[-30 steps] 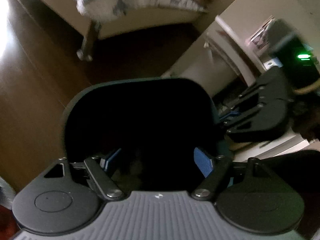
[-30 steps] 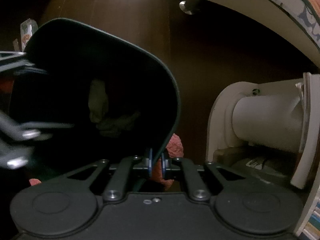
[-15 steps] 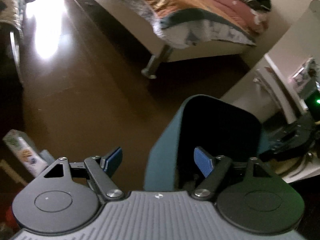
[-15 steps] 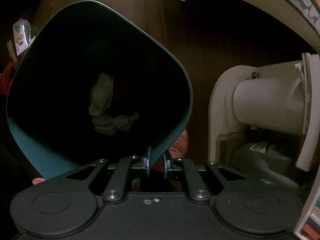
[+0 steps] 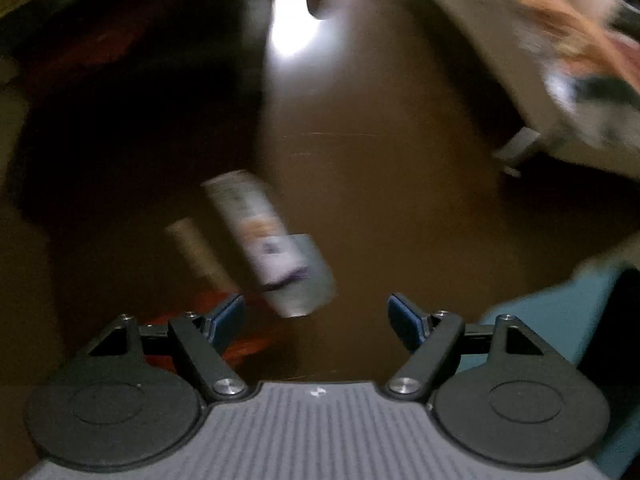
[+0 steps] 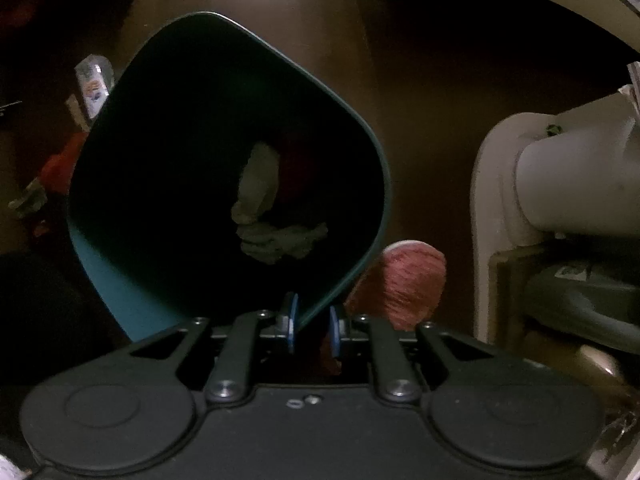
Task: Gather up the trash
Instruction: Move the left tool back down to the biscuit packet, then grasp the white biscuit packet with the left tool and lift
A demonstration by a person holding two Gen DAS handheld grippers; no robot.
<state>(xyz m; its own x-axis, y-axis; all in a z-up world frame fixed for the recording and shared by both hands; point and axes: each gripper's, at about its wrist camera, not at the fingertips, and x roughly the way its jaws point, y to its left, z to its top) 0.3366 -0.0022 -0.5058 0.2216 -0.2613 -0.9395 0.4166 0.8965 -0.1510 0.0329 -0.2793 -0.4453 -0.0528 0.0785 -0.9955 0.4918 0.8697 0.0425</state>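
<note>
My right gripper (image 6: 314, 322) points down over the near rim of the teal bin (image 6: 100, 264). Its jaws are opening, and the thin rim stands between the blue pads with a gap beside it. Crumpled pale paper (image 6: 272, 236) lies at the bottom of the bin. My left gripper (image 5: 316, 316) is wide open and holds nothing, above the dark wooden floor. Just ahead of it a white printed carton (image 5: 260, 236) lies on the floor, blurred, also seen left of the bin as the carton (image 6: 94, 84). Something red (image 5: 240, 344) lies under the left finger.
A pink fuzzy slipper (image 6: 400, 280) sits right of the bin. White furniture (image 6: 500, 200) stands at the right. A bed (image 5: 560, 80) with a metal leg fills the upper right of the left wrist view; the bin's teal wall (image 5: 560, 320) is at its right edge.
My left gripper swung out of the bin to the left and down over the floor, bringing the carton into view. The right jaws widened slightly around the bin rim.
</note>
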